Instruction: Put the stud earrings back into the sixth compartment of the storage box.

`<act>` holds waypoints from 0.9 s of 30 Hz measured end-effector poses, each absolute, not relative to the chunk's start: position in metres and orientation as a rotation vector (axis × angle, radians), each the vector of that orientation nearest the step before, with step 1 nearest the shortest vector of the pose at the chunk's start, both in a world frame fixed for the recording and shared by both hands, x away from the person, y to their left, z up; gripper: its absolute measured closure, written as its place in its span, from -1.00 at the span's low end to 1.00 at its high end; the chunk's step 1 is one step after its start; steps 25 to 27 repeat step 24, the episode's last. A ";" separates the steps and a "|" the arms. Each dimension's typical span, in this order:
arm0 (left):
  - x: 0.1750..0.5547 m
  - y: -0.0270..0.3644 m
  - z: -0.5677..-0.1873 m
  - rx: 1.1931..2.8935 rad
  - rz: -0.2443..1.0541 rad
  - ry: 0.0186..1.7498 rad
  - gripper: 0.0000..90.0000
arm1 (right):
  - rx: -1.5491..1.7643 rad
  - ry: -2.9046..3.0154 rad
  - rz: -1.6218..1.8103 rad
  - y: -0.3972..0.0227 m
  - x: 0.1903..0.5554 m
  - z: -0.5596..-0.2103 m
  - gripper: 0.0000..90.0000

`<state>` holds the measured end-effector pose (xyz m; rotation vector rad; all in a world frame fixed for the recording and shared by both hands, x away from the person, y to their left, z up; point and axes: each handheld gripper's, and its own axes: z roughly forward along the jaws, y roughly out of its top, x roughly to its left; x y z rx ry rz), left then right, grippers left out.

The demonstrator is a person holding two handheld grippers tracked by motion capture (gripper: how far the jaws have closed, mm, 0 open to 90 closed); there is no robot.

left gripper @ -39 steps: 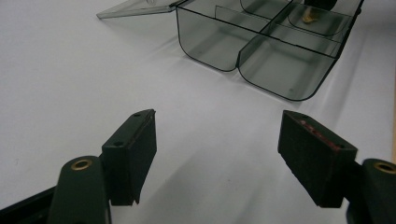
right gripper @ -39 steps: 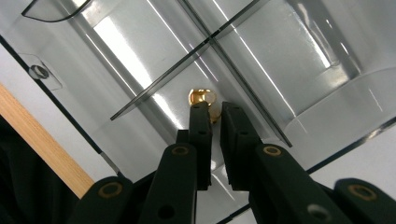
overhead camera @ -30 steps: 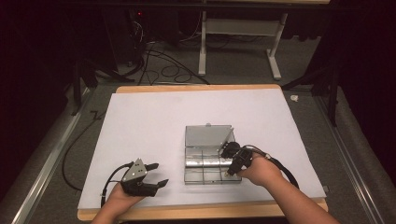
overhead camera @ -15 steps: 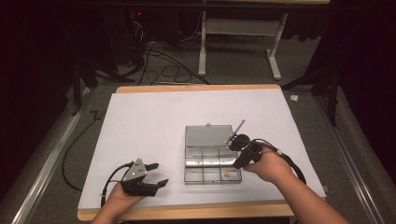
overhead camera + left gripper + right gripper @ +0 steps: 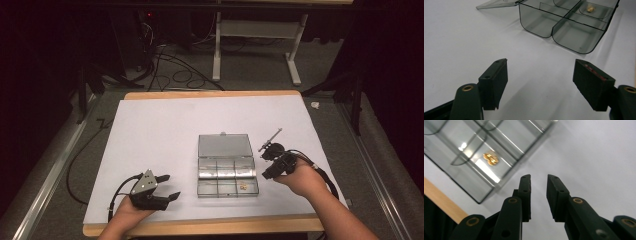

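A clear plastic compartment box (image 5: pixel 227 172) lies open in the middle of the white sheet, its lid (image 5: pixel 223 145) flat behind it. Small gold pieces (image 5: pixel 243 187) rest in its front right compartment and appear as gold pieces (image 5: pixel 490 159) in the right gripper view. My right gripper (image 5: pixel 267 172) hovers just right of the box. Its jaws (image 5: pixel 539 192) stand a narrow gap apart with nothing between them. My left gripper (image 5: pixel 170 187) rests near the front left of the sheet, wide open and empty. In the left gripper view (image 5: pixel 540 82) it faces the box (image 5: pixel 564 27).
The white sheet (image 5: pixel 165 130) covers most of the wooden table (image 5: pixel 210 94). The table's front edge (image 5: pixel 439 200) runs close below the box. Cables and a stand's legs (image 5: pixel 255 45) lie on the floor beyond the far edge.
My right gripper has moved from over the box's right side out to the right, off the box and over the sheet. The left gripper has stayed still.
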<state>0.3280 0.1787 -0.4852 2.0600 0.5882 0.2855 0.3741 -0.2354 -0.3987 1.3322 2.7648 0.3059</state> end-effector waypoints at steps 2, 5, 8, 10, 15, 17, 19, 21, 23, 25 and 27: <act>0.328 0.179 -0.485 2.058 0.283 0.590 -0.36 | 1.350 2.754 0.321 -0.243 0.373 -0.403 0.66; 0.329 0.179 -0.485 2.056 0.281 0.596 -0.36 | 1.375 2.722 0.351 -0.252 0.371 -0.408 0.58; 0.329 0.179 -0.485 2.057 0.282 0.596 -0.36 | 1.405 2.688 0.396 -0.263 0.367 -0.414 0.56; 0.329 0.179 -0.485 2.056 0.281 0.597 -0.36 | 1.408 2.652 0.432 -0.270 0.365 -0.417 0.53; 0.329 0.179 -0.485 2.060 0.284 0.597 -0.36 | 1.418 2.522 0.617 -0.282 0.354 -0.426 0.32; 0.329 0.179 -0.485 2.060 0.283 0.597 -0.36 | 1.416 2.482 0.665 -0.285 0.351 -0.431 0.29; 0.328 0.178 -0.485 2.060 0.285 0.597 -0.36 | 1.407 2.399 0.758 -0.292 0.343 -0.442 0.18; 0.328 0.178 -0.485 2.059 0.289 0.600 -0.36 | 1.384 2.309 0.842 -0.298 0.335 -0.453 0.11; 0.328 0.178 -0.485 2.060 0.292 0.599 -0.36 | 1.423 2.246 0.924 -0.303 0.329 -0.462 0.04; 0.328 0.178 -0.485 2.062 0.291 0.598 -0.36 | 1.414 2.232 0.938 -0.305 0.327 -0.464 -0.01; 0.328 0.178 -0.485 2.062 0.291 0.598 -0.36 | 1.414 2.232 0.938 -0.305 0.327 -0.464 -0.01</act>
